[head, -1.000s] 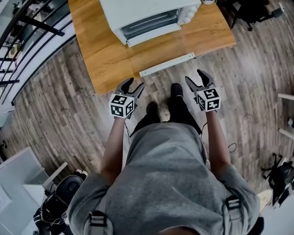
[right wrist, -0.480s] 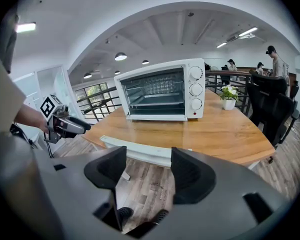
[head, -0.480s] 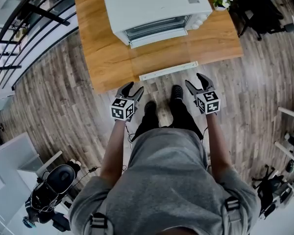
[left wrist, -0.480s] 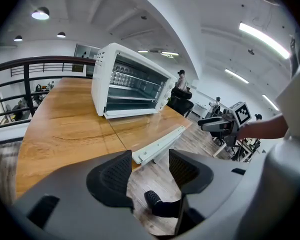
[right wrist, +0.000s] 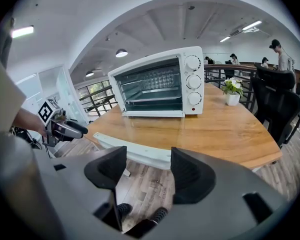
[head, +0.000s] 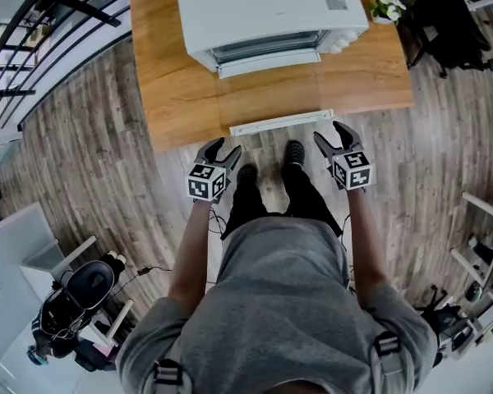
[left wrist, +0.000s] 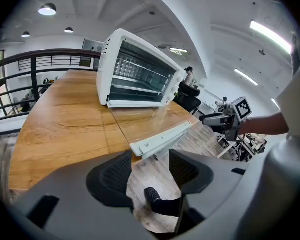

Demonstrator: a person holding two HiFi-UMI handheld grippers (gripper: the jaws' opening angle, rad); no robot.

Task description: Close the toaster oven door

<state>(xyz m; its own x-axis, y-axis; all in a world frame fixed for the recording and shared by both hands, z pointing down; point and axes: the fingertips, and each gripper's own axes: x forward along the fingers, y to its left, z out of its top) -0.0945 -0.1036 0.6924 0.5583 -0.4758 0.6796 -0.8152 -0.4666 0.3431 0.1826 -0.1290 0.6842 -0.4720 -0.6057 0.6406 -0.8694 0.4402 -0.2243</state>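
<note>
Now: toaster oven (head: 263,6) at 12 o'clock on the table (head: 172,80), door (head: 271,89) dropped flat. Door handle (head: 281,122) runs 9-to-3 along the near edge. Left gripper (head: 222,148) and right gripper (head: 332,135) both wide and empty. Handle lies at 1 and 11 o'clock from them; right looks marginally nearer.

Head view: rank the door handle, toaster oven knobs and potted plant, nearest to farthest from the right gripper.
1. Door handle, just ahead of the right gripper, at the table edge.
2. Toaster oven knobs, on the oven's right end.
3. Potted plant, far right corner.
</note>
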